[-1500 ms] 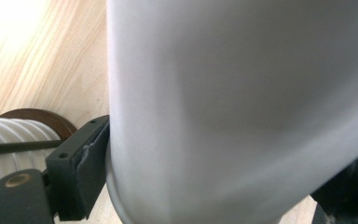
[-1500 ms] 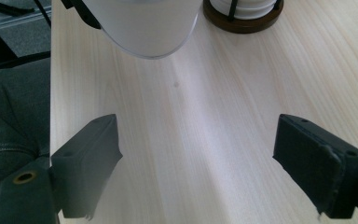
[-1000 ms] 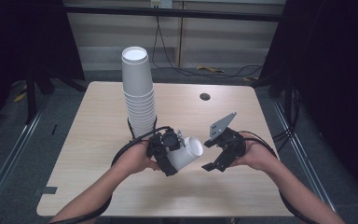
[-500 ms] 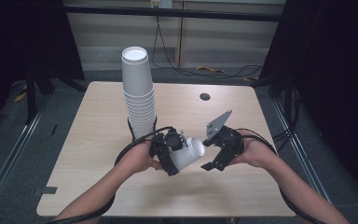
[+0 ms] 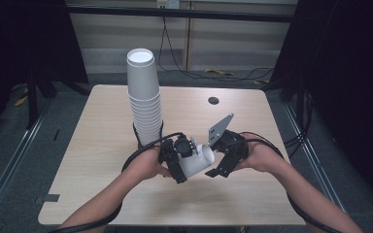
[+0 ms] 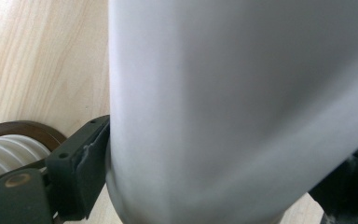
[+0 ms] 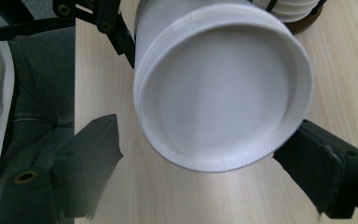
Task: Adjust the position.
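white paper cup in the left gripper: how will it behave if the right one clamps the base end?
The paper cup looks thin-walled, so probably light and easily crushed by a hard squeeze. Its smooth, tapered side, held in the left gripper, may slip toward the narrow end. The base ring between the right gripper's fingers is likely the stiffest spot.

I see a light wooden table [image 5: 102, 145] with rounded corners and a small dark round hole [image 5: 213, 101] near its far edge. Left of its middle a tall stack of white paper cups [image 5: 144, 102] stands upright on it, its foot in a dark ring holder [image 5: 140, 140].
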Demonstrator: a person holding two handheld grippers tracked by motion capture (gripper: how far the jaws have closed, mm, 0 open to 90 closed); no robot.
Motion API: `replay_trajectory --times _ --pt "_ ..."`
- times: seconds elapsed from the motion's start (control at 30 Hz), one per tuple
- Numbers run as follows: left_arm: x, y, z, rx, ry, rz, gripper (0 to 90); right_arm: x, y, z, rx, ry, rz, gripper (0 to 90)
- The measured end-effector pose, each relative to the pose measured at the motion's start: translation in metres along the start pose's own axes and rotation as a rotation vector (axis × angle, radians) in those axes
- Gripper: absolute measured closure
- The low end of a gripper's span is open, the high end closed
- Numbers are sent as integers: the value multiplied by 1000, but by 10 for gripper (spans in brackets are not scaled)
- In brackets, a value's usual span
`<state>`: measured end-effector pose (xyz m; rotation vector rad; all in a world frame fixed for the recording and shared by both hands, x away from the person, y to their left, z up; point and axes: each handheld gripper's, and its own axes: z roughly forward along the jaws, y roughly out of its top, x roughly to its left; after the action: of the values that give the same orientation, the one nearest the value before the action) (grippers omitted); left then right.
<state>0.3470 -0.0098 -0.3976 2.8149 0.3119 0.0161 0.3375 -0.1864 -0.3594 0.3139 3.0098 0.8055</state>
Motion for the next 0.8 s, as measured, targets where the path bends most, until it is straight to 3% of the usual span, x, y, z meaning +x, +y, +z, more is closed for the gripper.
replay_trajectory --times 0.1,0.27,0.37,0.4,0.5,0.57,0.8 --pt "-1 2 0 -13 0 -10 124 1 2 2 0 0 2 141" --pt "-3 6 0 -4 -5 23 124 -1 5 4 -10 3 -2 145" --pt "-4 8 1 -23 -9 6 124 -1 5 5 -17 10 0 151" --pt "-5 9 2 -20 1 19 124 -1 5 5 -22 12 0 155" --pt "-7 10 1 -21 -19 13 124 -1 5 5 -29 13 10 171" --pt "-6 11 2 -25 -7 35 124 -2 5 5 -33 7 15 177" --pt "-5 12 0 -23 -1 42 124 -3 5 4 -58 12 37 225"
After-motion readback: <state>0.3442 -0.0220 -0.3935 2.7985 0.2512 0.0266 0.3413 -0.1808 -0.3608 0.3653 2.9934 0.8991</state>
